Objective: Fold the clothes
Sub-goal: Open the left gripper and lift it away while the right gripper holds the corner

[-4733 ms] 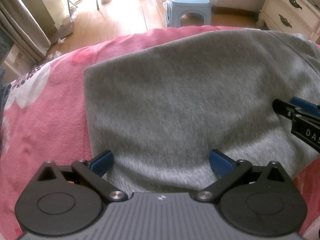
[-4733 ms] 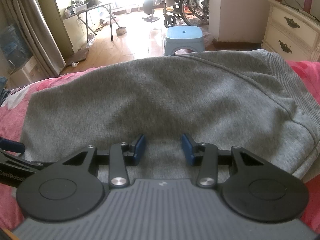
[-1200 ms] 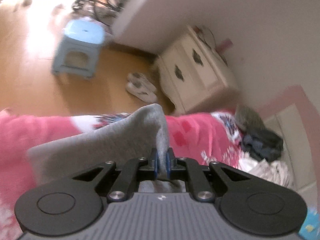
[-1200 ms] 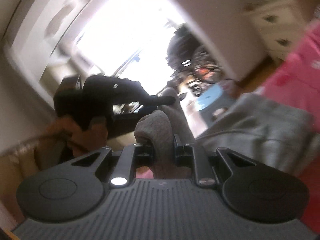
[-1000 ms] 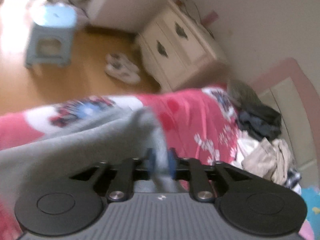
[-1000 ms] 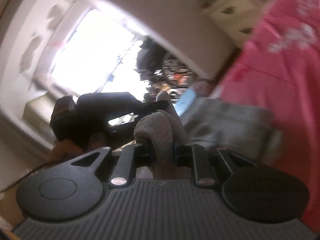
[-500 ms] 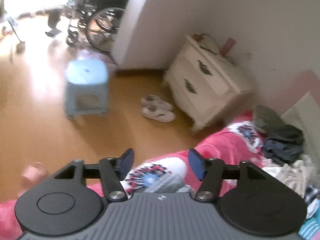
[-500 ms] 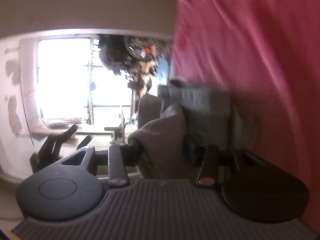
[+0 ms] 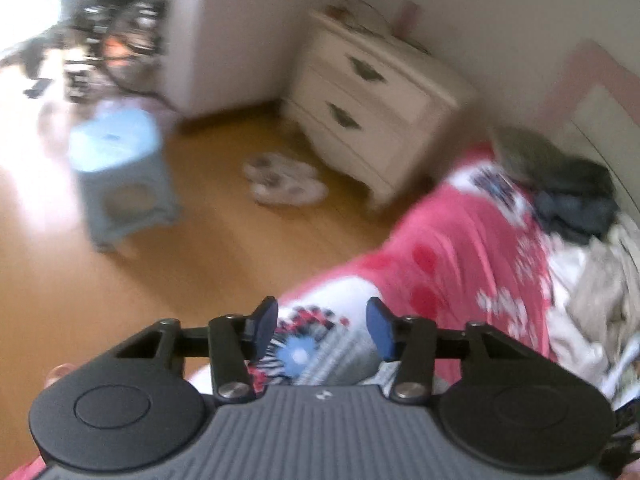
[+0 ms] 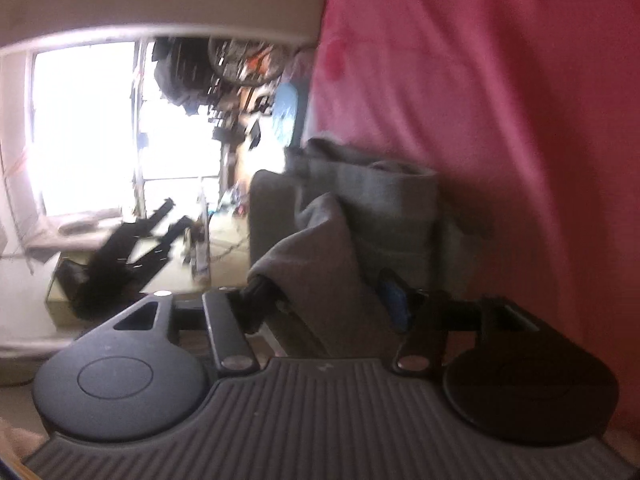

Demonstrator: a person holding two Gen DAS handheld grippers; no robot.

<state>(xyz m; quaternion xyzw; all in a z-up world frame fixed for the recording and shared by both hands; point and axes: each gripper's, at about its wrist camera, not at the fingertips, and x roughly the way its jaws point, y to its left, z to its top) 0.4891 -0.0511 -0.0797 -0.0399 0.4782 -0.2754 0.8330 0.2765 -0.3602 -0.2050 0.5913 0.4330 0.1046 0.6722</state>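
The grey garment (image 10: 372,208) lies folded on the pink flowered bedspread (image 10: 500,100) in the right wrist view, which is rolled on its side. A loose fold of it sits between the opening jaws of my right gripper (image 10: 326,304) and drapes over the left finger; the blue right pad (image 10: 394,308) stands clear of it. My left gripper (image 9: 322,330) hangs above the bed's edge (image 9: 448,240), its jaws apart and closing, with nothing between them. It also appears as a dark shape, the left gripper (image 10: 132,248), against the window.
Beyond the bed's edge is wooden floor with a blue stool (image 9: 116,160), a pair of slippers (image 9: 284,180) and a cream nightstand (image 9: 372,92). A heap of clothes (image 9: 580,208) lies at the head of the bed. A wheelchair (image 9: 112,40) stands far back.
A second ago both grippers were shut on the lifted grey garment. The left one let go and drew up and away. The right one rolled, sank toward the bed and widened its jaws.
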